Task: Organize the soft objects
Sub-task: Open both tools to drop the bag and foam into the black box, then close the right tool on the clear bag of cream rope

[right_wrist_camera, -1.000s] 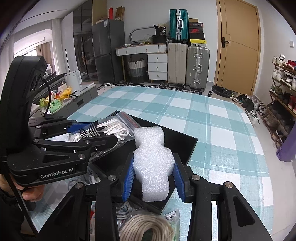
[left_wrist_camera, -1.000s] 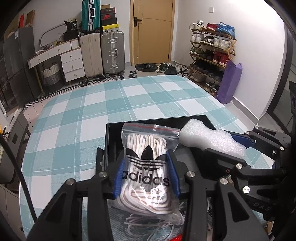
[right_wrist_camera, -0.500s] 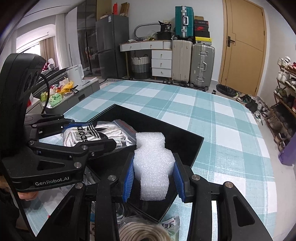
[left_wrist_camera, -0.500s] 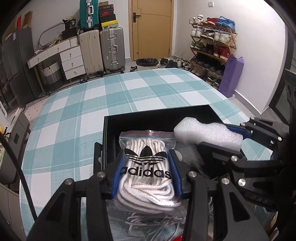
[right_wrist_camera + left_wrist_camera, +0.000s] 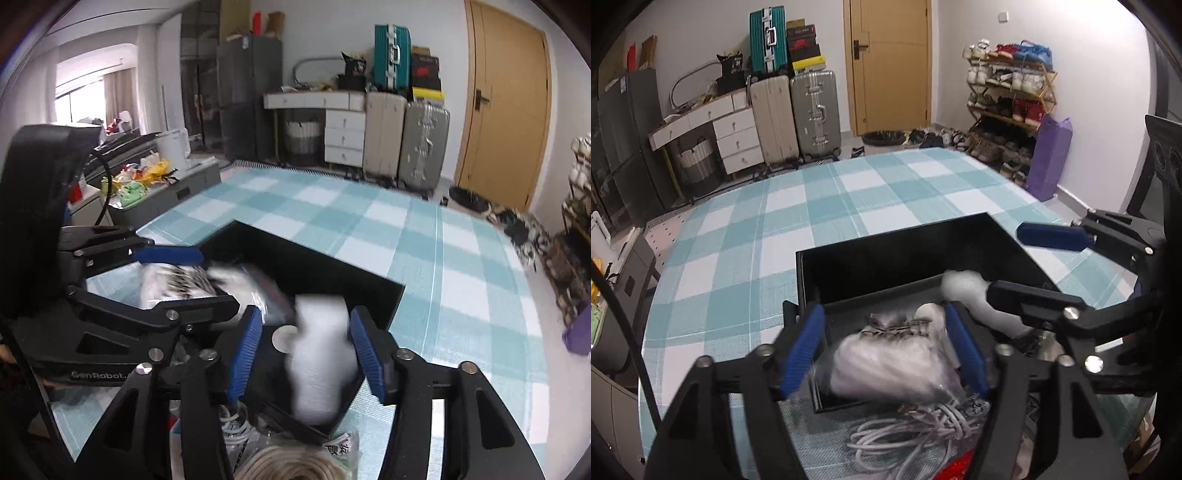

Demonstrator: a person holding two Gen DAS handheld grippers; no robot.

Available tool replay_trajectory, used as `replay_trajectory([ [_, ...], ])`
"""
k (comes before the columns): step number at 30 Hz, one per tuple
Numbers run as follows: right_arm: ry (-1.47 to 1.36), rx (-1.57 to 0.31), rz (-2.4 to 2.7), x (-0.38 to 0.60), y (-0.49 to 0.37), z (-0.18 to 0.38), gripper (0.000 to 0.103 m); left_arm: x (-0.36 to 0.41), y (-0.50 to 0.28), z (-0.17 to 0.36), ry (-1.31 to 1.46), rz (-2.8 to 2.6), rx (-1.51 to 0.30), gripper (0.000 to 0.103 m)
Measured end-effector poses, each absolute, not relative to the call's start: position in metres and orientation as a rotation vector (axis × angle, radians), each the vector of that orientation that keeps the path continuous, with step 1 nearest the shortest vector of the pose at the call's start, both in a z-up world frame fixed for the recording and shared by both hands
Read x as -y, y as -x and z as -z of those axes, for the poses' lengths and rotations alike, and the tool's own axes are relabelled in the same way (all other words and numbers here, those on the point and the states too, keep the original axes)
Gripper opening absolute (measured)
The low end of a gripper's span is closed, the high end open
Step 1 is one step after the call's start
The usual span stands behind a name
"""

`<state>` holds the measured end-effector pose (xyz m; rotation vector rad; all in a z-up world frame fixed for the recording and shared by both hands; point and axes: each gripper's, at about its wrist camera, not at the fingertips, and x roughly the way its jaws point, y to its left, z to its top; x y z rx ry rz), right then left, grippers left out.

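A clear bag of white laces (image 5: 886, 362) with a black logo lies blurred in the near end of the black box (image 5: 886, 243). My left gripper (image 5: 884, 347) straddles it, jaws opening, and the blue pads (image 5: 803, 349) stand off the bag. In the right wrist view a white foam block (image 5: 317, 362), also blurred, drops into the box (image 5: 314, 254) between the opening jaws of my right gripper (image 5: 306, 354), clear of both pads. Each gripper shows in the other's view: the right gripper (image 5: 1004, 258) over the box's right side, the left gripper (image 5: 218, 280) over the bag (image 5: 177, 288).
The box sits on a teal-and-white checked tablecloth (image 5: 812, 206). A tangle of white cables (image 5: 916, 432) and something red (image 5: 960, 465) lie just in front of the box. A coil of pale rope (image 5: 295, 465) is below the right gripper. Suitcases, drawers and a shoe rack stand beyond the table.
Both grippers have opened. The lace bag and the foam block have slipped from the pads and sunk into the black box, both blurred by motion.
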<state>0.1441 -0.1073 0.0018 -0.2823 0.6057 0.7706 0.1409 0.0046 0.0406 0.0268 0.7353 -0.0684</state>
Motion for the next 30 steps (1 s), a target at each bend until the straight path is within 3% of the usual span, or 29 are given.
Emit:
replay_trajectory([
  [1, 0.284, -0.597, -0.772, 0.11, -0.142, -0.005, 0.069, -0.006, -0.14, -0.041, -0.023, 0.067, -0.732, 0.087],
  [3, 0.286, -0.586, -0.768, 0.116, -0.138, -0.01, 0.084, -0.009, -0.135, -0.044, -0.005, 0.073, -0.721, 0.093],
  [7, 0.292, -0.577, -0.75, 0.129, -0.124, -0.016, 0.102, -0.014, -0.123, -0.049, 0.025, 0.067, -0.705, 0.103],
  [30, 0.234, -0.697, -0.679, 0.161, -0.079, 0.026, 0.102, -0.027, -0.059, -0.04, 0.112, -0.031, -0.628, 0.103],
])
